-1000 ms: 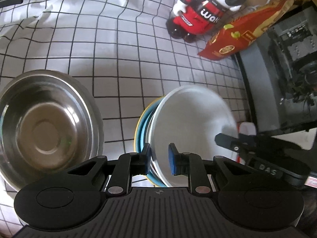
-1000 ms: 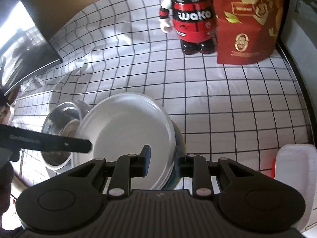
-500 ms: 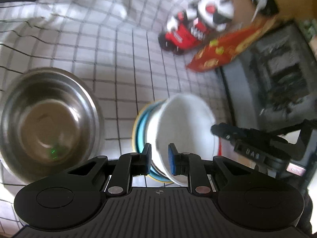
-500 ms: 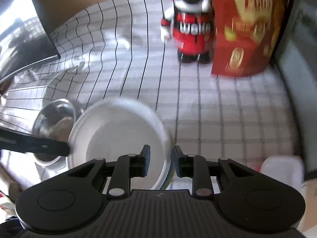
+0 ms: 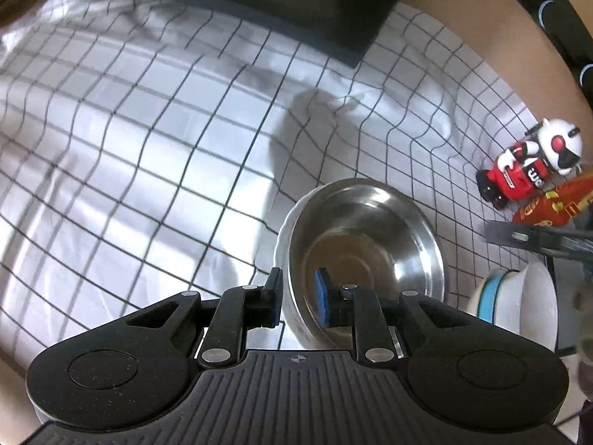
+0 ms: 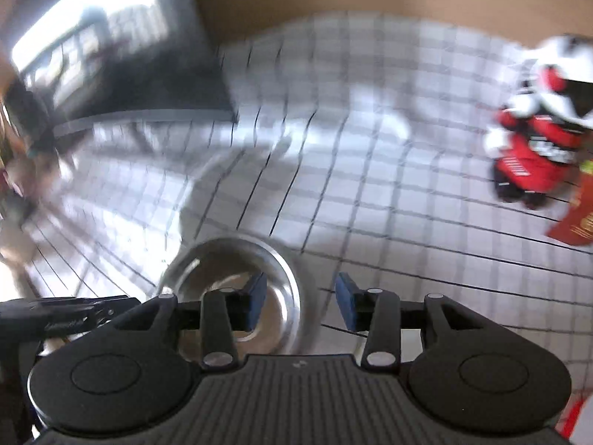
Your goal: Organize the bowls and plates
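Checked cloth (image 5: 155, 155) over the whole worktop, rumpled toward the far edge where a dark screen (image 5: 259, 3) leans in. Mid-worktop sits the steel bowl (image 5: 365, 244), empty and shiny. Close to the right edge is the white bowl (image 5: 526, 307), nested on a blue plate (image 5: 485, 296). A toy robot (image 5: 533, 170) and a red bag (image 5: 548, 204) crowd the far right corner.

The risks come first. The steel bowl is slick and its wall curves, so a bite on the rim alone could let it swing or slide out when lifted. A slip would send it clanging onto the cloth or into the stack beside it. The loose cloth is another hazard, as dragging the bowl could bunch it up and nudge the stack toward the right edge. Both hands are also working close together over one bowl, so a knock between them is possible. The right wrist view is heavily smeared, which makes fine placement hard to judge.

Now the fingers. On the left gripper (image 5: 298, 289) they stand narrowly apart and straddle the bowl's near rim, one outside the wall and the blue pad inside. I cannot tell whether the pads actually press the metal. The right gripper (image 6: 300, 296) is opening with nothing pinched. The bowl shows beyond its left finger, and the bowl's right rim is visible through the gap.
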`<state>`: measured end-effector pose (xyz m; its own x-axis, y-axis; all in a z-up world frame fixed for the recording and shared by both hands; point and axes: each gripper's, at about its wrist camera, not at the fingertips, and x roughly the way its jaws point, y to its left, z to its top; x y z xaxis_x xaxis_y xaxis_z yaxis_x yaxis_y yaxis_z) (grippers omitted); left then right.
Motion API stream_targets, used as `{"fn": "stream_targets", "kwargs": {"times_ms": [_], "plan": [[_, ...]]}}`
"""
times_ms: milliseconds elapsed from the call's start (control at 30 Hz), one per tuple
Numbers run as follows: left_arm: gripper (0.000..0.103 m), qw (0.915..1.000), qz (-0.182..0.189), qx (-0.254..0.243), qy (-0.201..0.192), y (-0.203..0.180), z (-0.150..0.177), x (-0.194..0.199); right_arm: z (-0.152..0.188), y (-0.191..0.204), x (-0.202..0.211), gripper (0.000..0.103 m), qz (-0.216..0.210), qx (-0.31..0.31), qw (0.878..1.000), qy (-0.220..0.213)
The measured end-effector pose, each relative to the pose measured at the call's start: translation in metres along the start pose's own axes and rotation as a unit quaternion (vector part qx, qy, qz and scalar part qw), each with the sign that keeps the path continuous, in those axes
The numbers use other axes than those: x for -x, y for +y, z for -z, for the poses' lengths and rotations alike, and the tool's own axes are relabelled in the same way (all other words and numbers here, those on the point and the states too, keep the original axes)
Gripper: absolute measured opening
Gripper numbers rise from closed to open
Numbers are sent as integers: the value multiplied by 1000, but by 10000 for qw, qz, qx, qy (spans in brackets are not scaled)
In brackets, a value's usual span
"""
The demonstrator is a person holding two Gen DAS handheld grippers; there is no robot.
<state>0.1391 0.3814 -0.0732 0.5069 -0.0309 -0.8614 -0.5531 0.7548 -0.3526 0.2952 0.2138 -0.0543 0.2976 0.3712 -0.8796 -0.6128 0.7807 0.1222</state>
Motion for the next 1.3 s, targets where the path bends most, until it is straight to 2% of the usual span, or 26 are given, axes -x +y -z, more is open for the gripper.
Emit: {"fn": "stream_targets", "kwargs": {"times_ms": [167, 267, 333, 467, 600, 733, 933, 1067, 1133, 1200, 1300], "plan": [[22, 9998, 5, 190, 7, 5, 11, -19, -15, 17, -55, 41, 532, 309, 9966, 543], [25, 9996, 23, 293, 24, 13, 14, -31, -16, 15, -72, 41, 661, 298, 9941, 804], [26, 9995, 13, 318, -73, 15, 15, -33, -15, 14, -81, 41, 675, 250, 9929, 944], [29, 9982, 161, 569, 49, 23, 16, -44, -14, 17, -100, 42, 705, 199, 9903, 1181], [30, 9975, 301, 602, 191, 24, 21, -52, -10, 21, -115, 45, 742, 172, 9877, 1368], [33, 9966, 420, 611, 359, 26, 24, -59, -2, 28, -117, 47, 831, 301, 9866, 1369], [41, 9959, 432, 655, 449, 36, 24, -53, 14, 32, -110, 47, 569, 205, 9878, 1436], [41, 9952, 530, 600, 567, 40, 19, -52, 21, 32, -102, 46, 557, 108, 9901, 1286], [40, 9962, 539, 497, 475, 41, 16, -42, 20, 27, -86, 46, 479, -26, 9933, 1053], [40, 9983, 456, 290, 222, 39, 11, -22, 19, 21, -54, 46, 387, -96, 9974, 595], [40, 9983, 412, 53, -398, 27, 1, 15, 16, 6, 4, 46, 201, -173, 9994, -222]]}}
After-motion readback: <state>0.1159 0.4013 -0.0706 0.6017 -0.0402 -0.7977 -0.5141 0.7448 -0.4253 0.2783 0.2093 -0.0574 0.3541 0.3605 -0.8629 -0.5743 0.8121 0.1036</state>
